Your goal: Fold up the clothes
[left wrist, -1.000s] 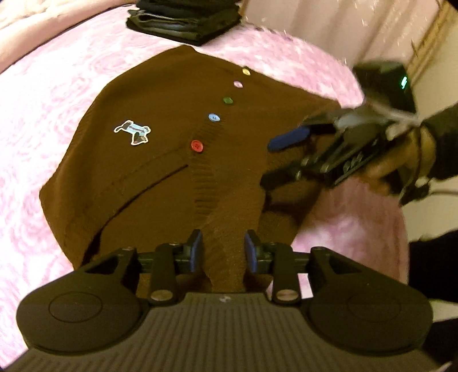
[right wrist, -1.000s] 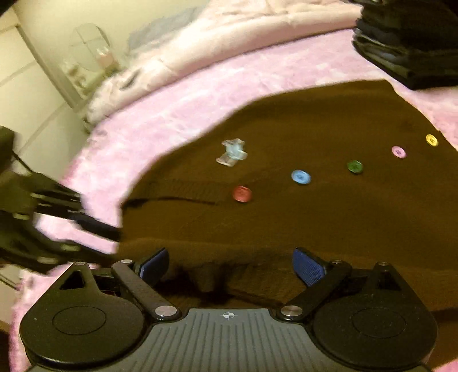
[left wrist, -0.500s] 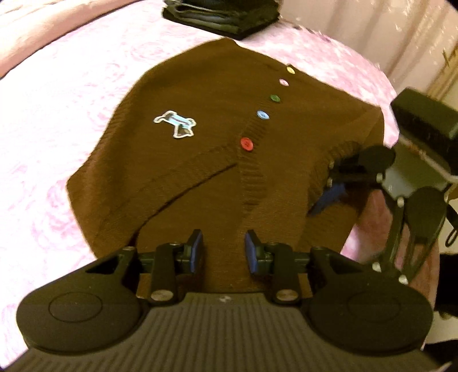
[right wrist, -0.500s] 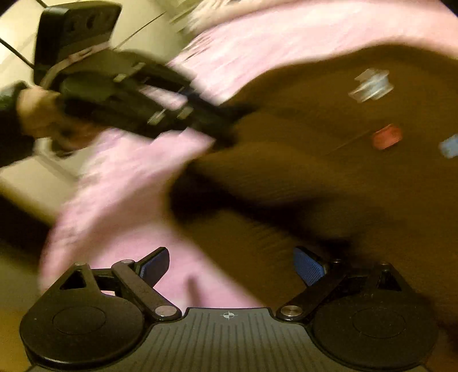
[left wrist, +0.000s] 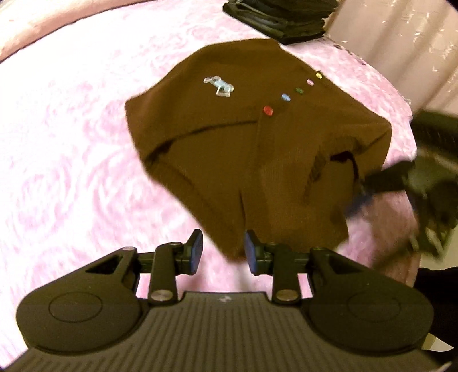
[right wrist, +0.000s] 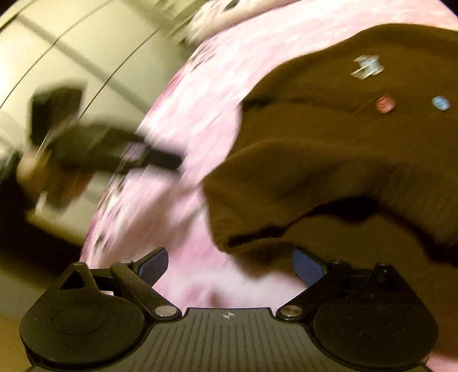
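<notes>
Both grippers stand at the near hem of the brown cardigan [left wrist: 257, 148], which lies buttons-up on the pink blanket [left wrist: 71, 143] and runs away toward twelve o'clock. The left gripper [left wrist: 223, 251] has its fingers parted a little with the hem's edge just ahead of them; nothing is pinched. The right gripper [right wrist: 230, 264] is spread wide and empty, the hem's loose corner lying just ahead of its pads. In judgement, the step is best done by pinching both hem corners evenly, lifting together and carrying them toward the collar. Beyond the collar, at one o'clock, sits a stack of dark folded clothes [left wrist: 280, 17].
</notes>
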### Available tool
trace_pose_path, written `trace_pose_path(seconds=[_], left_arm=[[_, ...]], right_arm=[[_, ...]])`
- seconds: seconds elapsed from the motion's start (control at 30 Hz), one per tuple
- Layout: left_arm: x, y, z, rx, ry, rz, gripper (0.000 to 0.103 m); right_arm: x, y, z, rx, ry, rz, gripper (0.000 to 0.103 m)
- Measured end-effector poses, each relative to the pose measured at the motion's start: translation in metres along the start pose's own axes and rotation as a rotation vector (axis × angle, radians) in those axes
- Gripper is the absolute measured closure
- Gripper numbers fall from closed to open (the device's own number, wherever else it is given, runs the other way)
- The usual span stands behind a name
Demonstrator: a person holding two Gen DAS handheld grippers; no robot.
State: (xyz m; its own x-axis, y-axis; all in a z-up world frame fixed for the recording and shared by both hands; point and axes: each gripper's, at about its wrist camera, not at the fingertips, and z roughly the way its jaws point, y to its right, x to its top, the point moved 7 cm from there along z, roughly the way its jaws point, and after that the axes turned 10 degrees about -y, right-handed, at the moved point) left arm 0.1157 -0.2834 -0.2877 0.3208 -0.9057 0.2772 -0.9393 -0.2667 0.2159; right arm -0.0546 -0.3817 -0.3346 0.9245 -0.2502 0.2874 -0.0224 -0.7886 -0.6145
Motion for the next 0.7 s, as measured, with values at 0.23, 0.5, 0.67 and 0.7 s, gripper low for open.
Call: trace_pose_path(seconds=[0.23,0.5,0.67,0.7], left_arm=[[-0.03,0.006,-0.001,0.013,-0.016,-0.036,0.075],[-0.034,0.012,-0.008,0.003,0.001,-0.064,0.07],[-0.021,0.035,0.007,-0.032,0.025,-0.036,0.07],[-0.019,0.042,0.011,-0.044,0.023,-0.026,0.069]], right_arm=[[-0.01,-0.062,0.032,0.178,-0.091,-0.114,0.007],[-0.026,-0.065,0.002,0.061,-0.089,-0.212,0.007],[-0.04,-0.042,0.002,-0.016,-0.051,-0.099,0.007],[-0.047,-0.045,0.002,-0.019,-0.059,-0.109,0.007]])
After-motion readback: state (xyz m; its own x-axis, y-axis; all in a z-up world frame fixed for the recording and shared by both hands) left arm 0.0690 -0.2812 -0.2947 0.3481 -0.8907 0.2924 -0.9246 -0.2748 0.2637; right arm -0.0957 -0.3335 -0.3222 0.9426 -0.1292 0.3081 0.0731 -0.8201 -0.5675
